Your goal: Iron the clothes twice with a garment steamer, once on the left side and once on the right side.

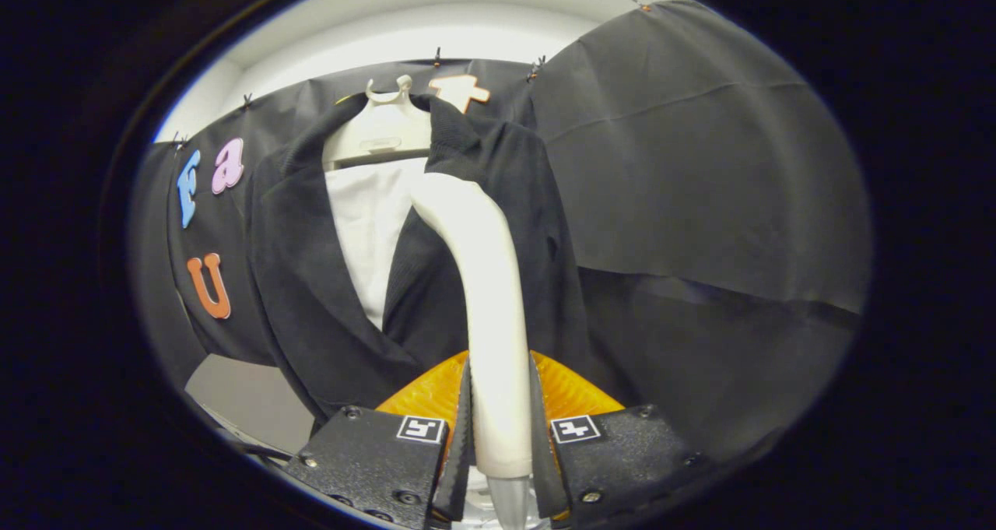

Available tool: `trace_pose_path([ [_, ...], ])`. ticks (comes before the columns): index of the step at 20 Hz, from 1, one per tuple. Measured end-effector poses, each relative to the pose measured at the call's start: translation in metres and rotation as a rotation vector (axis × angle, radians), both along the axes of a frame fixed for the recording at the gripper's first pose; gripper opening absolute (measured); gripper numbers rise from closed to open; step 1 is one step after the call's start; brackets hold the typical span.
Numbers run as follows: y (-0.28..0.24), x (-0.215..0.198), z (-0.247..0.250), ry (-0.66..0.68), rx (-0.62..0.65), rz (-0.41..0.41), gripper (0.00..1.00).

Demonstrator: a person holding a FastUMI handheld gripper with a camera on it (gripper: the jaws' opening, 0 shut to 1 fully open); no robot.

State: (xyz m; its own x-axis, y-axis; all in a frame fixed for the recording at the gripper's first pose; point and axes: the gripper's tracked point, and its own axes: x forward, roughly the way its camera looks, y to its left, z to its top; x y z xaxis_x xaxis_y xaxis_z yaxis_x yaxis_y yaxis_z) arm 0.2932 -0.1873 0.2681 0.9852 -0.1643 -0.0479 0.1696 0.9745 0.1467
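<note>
Jacket (311, 281), dark, hangs on a pale hanger (385, 129) against the booth's black cloth wall, straight ahead of your fingers. Going from left to right: the jacket's left front panel falls well to the left of the tool; next comes a strip of white shirt (366, 219) showing in the open front; then the steamer (486, 296), and beyond it the jacket's right front panel and sleeve.

The steamer is a pale, slim handle whose long axis runs up and away from you, curving left at the top so its head meets the fabric near the right lapel, just beside the white shirt. Your gripper (500, 436) is clenched on the handle's lower end, both fingers pressing its sides. A grey cord stub leaves the handle below them.

By my judgement the head sits high on the jacket's right front, so the coming stroke should run down that panel; whether the left side is already done cannot be told.
</note>
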Motion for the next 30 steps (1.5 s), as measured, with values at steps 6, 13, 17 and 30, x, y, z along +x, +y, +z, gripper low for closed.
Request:
trace_pose_path([
  [6, 0.003, -0.002, -0.029, 0.049, -0.003, -0.011, 0.37],
  [13, 0.01, -0.004, -0.064, 0.1, -0.016, -0.026, 0.37],
  [17, 0.015, -0.004, -0.083, 0.129, -0.017, -0.025, 0.37],
  [30, 0.022, -0.01, -0.149, 0.243, -0.023, -0.036, 0.37],
])
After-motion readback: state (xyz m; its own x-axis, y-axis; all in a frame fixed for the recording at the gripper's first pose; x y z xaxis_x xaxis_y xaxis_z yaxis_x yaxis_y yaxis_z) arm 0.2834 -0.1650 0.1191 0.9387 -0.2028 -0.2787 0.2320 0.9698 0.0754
